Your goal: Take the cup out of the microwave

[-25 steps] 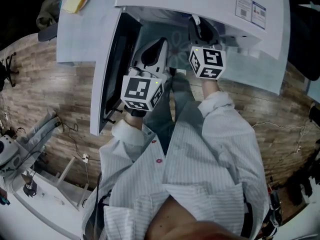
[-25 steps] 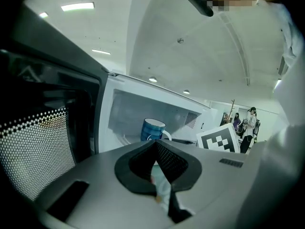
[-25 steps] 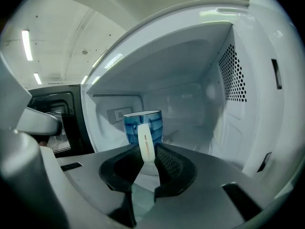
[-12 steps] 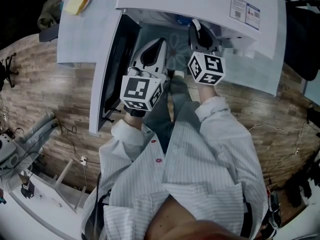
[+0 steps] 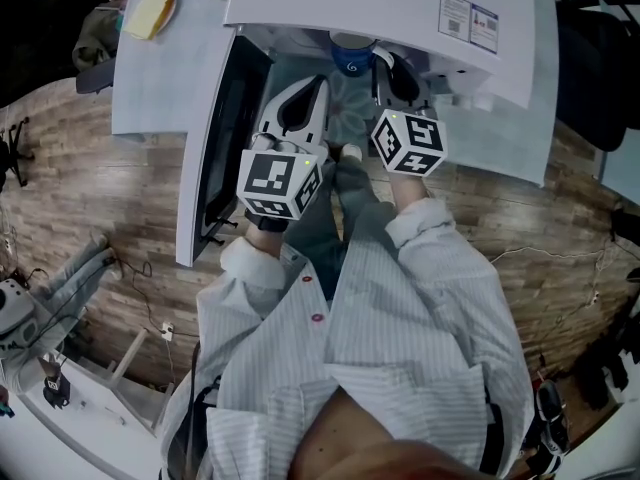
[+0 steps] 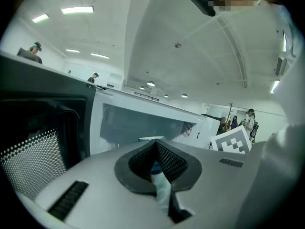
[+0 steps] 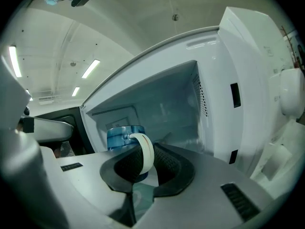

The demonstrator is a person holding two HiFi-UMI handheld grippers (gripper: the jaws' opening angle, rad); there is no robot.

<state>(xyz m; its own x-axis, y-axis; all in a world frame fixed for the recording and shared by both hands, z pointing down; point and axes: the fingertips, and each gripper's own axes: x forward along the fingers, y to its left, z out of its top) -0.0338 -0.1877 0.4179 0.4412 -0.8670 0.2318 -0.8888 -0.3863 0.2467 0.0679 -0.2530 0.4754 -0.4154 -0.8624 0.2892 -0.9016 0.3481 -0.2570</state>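
Observation:
The white microwave [image 5: 380, 8] stands open, its door [image 5: 215, 138] swung out to the left. A blue cup [image 7: 121, 136] with a white handle [image 7: 145, 154] sits in the cavity mouth, and its rim shows as the cup [image 5: 352, 56] in the head view. My right gripper [image 7: 143, 165] reaches into the opening with the handle between its pads; its jaws are closing and the pads touch the handle. In the head view the right gripper [image 5: 387, 66] is just right of the cup. My left gripper [image 5: 312, 93] hovers by the door with its jaws together, holding nothing. Past the left gripper [image 6: 155, 149] a sliver of the cup [image 6: 151, 139] shows.
The dark inside of the door [image 6: 43, 142] stands close on the left. The control panel with a round knob [image 7: 290, 99] lies right of the cavity. A yellow block on a plate [image 5: 150, 8] rests on the white table [image 5: 165, 78]. People [image 6: 250, 120] stand far off.
The right gripper has edged up the picture into the microwave mouth and rolled a little. The cup's blue rim now shows in the head view. The left gripper has stayed put.

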